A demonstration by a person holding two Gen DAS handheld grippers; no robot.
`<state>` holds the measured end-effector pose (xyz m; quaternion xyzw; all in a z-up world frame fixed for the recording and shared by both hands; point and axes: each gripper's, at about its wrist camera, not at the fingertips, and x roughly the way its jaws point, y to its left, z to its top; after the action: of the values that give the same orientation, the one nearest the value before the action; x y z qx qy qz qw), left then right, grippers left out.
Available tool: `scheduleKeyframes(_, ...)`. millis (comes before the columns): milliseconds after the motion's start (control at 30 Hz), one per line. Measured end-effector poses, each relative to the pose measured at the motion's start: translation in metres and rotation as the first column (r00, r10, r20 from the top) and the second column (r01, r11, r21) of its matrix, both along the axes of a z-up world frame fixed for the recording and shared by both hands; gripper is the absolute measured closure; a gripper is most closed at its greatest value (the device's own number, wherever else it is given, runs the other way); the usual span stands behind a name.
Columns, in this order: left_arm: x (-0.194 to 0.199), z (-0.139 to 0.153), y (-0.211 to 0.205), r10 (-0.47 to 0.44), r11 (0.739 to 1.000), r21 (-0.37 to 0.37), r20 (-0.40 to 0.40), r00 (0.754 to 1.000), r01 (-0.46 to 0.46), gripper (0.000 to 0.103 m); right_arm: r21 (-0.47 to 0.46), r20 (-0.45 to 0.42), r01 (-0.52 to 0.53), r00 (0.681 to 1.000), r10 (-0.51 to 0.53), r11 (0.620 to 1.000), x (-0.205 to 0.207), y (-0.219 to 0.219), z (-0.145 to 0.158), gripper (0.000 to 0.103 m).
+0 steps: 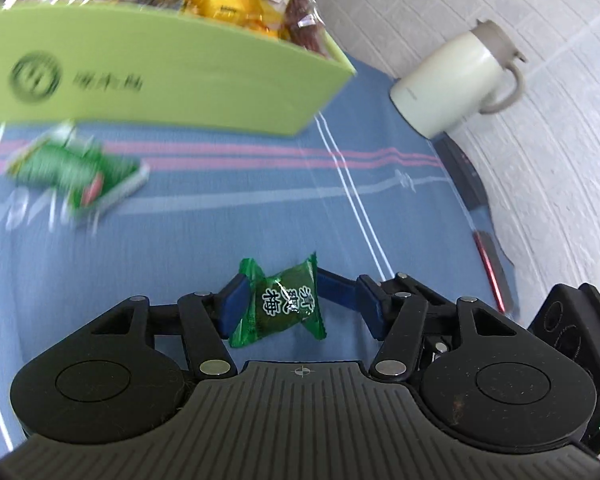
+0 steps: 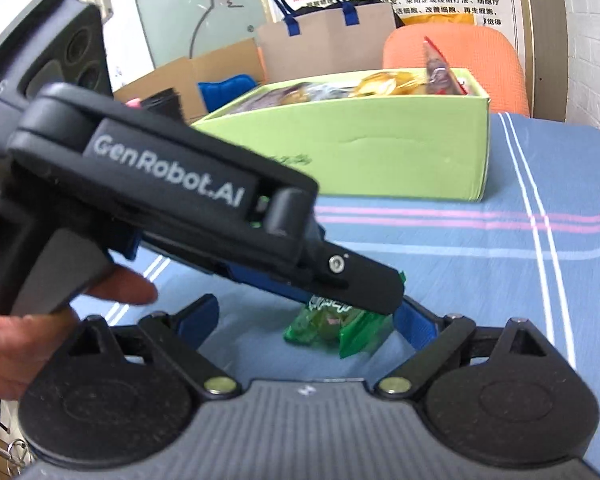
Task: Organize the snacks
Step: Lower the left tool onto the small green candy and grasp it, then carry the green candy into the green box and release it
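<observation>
Lower centre of the left wrist view: the left hand-held gripper [image 1: 281, 276] is clenched on a green wrapped candy [image 1: 286, 304]; the sweet sits between the blue pads, its white lettering sharp while the background is smeared.
Candy position: low over the worktop [image 1: 260, 208], in front of the box and apart from it; whether it touches the cloth cannot be told.
Right hand-held gripper [image 2: 309, 303]: released, blue fingers spread wide with nothing pressed between them. In the right wrist view the tip of the left unit and its candy sit in the gap between those fingers.
Hand [image 2: 4, 340]: at the left edge of the right wrist view, fingers wrapped round the handle of the left unit.
Worktop covering: blue cloth with pink and white stripes.
Green box [image 1: 160, 80]: upper left of the left wrist view, open-topped, logo and characters on its side wall, blurred.
Box contents: gold-wrapped sweets [image 1: 224, 4] and dark reddish packets, heaped up to the rim.
Loose packet [image 1: 76, 176]: green, lying on the cloth at mid left, just in front of the box wall; too blurred to read.
White jug [image 1: 456, 80]: upper right, grey lid and handle, near the edge of the cloth by the white wall.
Background, right wrist view: orange chair [image 2: 452, 48] behind the box; brown paper bag [image 2: 328, 36] with blue handles left of it.
</observation>
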<state>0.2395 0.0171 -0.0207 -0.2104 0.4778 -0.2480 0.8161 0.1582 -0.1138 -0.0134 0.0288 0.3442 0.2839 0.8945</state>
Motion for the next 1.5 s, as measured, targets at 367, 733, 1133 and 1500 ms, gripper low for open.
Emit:
scheduleKeyframes(367, -0.032, 0.000, 0.026, 0.091, 0.996, -0.010, 0.009, 0.996, -0.091, 0.066, -0.047, 0.049, 0.110, 0.993, -0.107, 0.993, -0.052, -0.001, 0.003, 0.010)
scheduleKeyframes(733, -0.030, -0.010, 0.004, 0.043, 0.997, 0.061, 0.029, 0.999, -0.045, 0.078, -0.121, 0.076, 0.125, 0.990, -0.116, 0.985, -0.040, 0.006, -0.002, 0.049)
scheduleKeyframes(1133, -0.007, 0.057, 0.025, 0.105, 0.994, 0.003, 0.196, 0.975, -0.108, 0.085, -0.104, 0.250, 0.079, 0.967, -0.051, 0.991, 0.001, 0.024, 0.063, 0.041)
scheduleKeyframes(1500, 0.109, 0.104, 0.047, 0.188, 0.973, 0.074, 0.284, 0.940, -0.217, 0.087, -0.075, 0.286, -0.002, 0.958, 0.024, 0.997, 0.144, 0.051, 0.089, 0.031)
